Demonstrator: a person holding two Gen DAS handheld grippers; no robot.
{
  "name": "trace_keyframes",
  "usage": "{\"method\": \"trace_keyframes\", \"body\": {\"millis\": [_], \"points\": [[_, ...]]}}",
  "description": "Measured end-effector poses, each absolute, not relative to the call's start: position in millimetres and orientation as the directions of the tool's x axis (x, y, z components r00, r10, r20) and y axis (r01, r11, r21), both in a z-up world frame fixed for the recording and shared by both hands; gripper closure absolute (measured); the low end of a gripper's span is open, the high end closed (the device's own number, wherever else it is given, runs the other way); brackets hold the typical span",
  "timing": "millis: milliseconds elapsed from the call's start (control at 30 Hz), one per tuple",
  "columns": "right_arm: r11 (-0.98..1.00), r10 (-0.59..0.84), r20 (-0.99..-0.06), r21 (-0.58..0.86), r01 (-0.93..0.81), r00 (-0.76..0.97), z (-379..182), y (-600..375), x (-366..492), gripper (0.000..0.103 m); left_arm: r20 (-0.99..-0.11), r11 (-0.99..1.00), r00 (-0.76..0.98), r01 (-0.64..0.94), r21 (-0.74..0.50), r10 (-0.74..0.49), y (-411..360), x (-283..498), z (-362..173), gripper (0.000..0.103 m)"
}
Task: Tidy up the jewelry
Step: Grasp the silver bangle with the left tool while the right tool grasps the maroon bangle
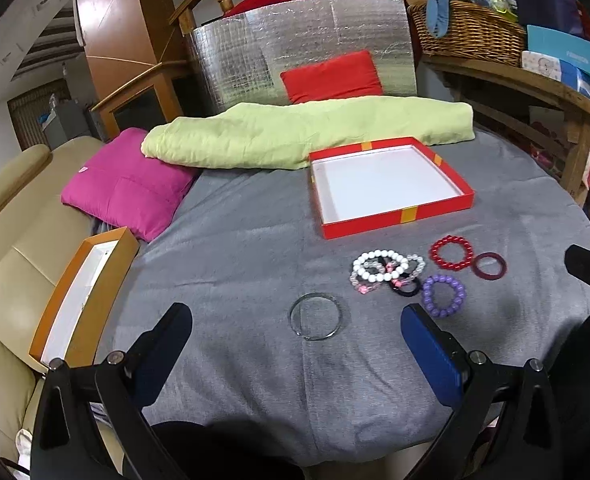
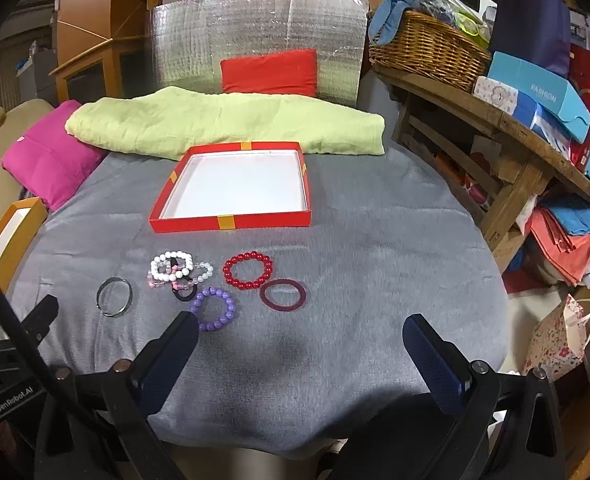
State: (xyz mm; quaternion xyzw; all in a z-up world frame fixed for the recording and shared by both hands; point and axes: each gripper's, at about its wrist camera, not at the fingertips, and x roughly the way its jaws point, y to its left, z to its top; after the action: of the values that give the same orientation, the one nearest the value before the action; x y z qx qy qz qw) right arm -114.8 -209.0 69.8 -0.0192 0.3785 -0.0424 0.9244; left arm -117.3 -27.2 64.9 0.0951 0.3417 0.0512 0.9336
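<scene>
Here, at the bottom of each wrist view, both claws are spread wide and grasp nothing. The left gripper (image 1: 297, 332) frames the silver bangle (image 1: 315, 316), lying flat just ahead at lower centre, so that hand looks nearer to it. The right gripper (image 2: 301, 338) has the purple bead bracelet (image 2: 213, 309) touching its left finger in the picture. Farther up, the red tray (image 2: 231, 222) sits empty at centre.

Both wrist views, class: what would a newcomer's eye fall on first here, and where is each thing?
The red box, open with nothing in it, sits mid-cloth. Just nearer lie scattered bracelets: red beads, purple beads, a white tangle and a silver bangle apart on the left.
</scene>
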Motion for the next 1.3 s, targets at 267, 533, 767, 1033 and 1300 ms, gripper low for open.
{"method": "trace_keyframes", "body": {"millis": [267, 533, 767, 1033, 1300], "points": [[0.996, -0.089, -0.722, -0.068, 0.058, 0.686, 55.9, -208.6, -101.3, 0.000, -0.632, 0.977, 0.760, -0.021, 0.210, 0.152, -16.0, -104.0, 50.4, 0.000], [0.995, 0.061, -0.779, 0.097, 0.024, 0.624, 14.9, -257.3, -58.1, 0.002, -0.726, 0.990, 0.682, 0.014, 0.140, 0.093, 20.6, -74.6, 13.3, 0.000], [0.972, 0.178, -0.807, 0.235, 0.029, 0.564, -21.7, -298.0, -18.6, 0.024, -0.782, 0.998, 0.623, 0.038, 0.049, 0.015, 32.3, -44.3, -13.8, 0.000], [0.958, 0.264, -0.797, 0.283, -0.051, 0.542, -35.7, -285.4, 0.9, 0.039, -0.816, 0.995, 0.574, 0.094, -0.015, -0.067, 15.9, -19.6, -46.4, 0.000], [0.971, 0.240, -0.836, 0.209, -0.117, 0.493, -50.0, -253.9, 15.1, 0.039, -0.834, 0.996, 0.546, 0.085, -0.041, -0.080, 18.6, -7.6, -61.2, 0.000]]}}
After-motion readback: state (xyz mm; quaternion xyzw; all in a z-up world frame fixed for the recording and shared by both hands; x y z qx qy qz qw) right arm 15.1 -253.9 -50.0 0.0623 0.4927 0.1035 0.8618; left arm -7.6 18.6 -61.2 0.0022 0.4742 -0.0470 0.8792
